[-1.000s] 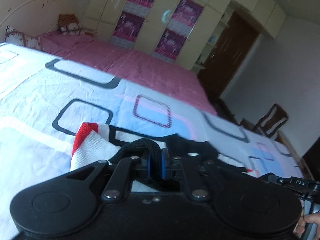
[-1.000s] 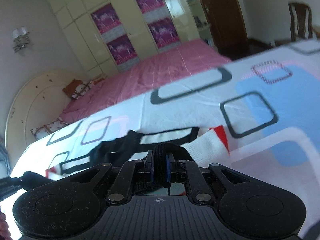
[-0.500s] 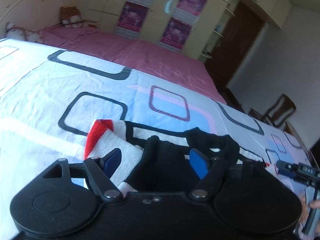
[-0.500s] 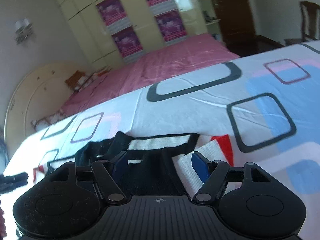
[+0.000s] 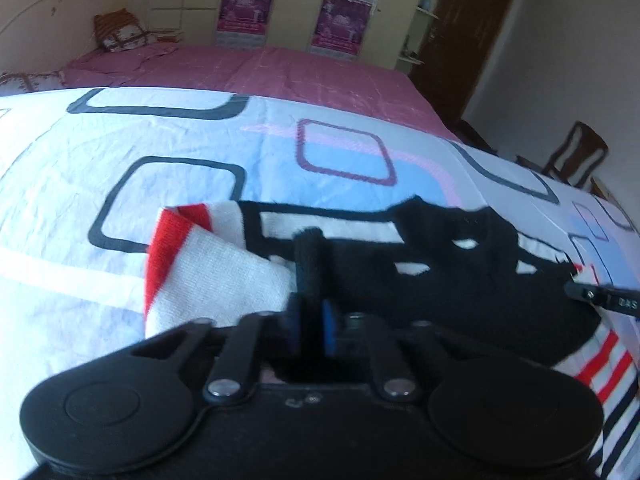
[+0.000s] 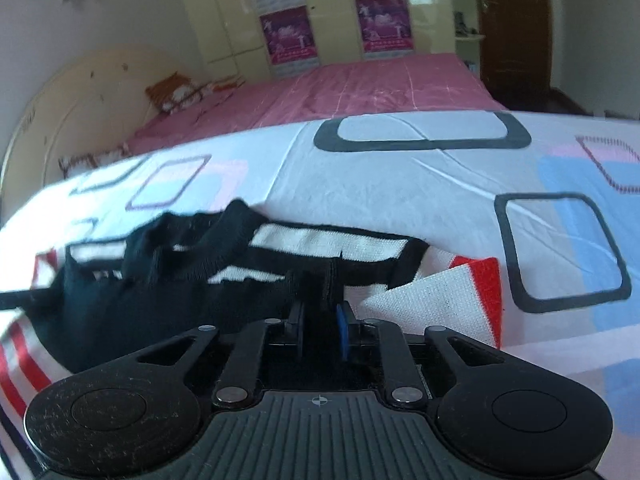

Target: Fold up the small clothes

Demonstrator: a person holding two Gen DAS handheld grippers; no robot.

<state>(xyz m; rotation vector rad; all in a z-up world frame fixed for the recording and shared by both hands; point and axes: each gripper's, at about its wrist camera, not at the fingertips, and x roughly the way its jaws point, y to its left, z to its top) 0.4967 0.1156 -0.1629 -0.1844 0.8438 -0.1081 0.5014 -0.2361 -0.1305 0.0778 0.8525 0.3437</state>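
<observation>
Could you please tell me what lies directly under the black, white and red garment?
The garment lies on the patterned bedsheet; whatever the fabric covers is hidden.

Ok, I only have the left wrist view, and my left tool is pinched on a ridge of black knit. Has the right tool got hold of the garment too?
Observer: Yes. The right tool has just been closing its jaws, and they are now shut on a raised fold of the garment, in its black knit.
Operator: And what lies on the far side of that tool from me?
Observer: A white sleeve ending in a red cuff. It lies on the bedsheet, just right of the tool.
</observation>
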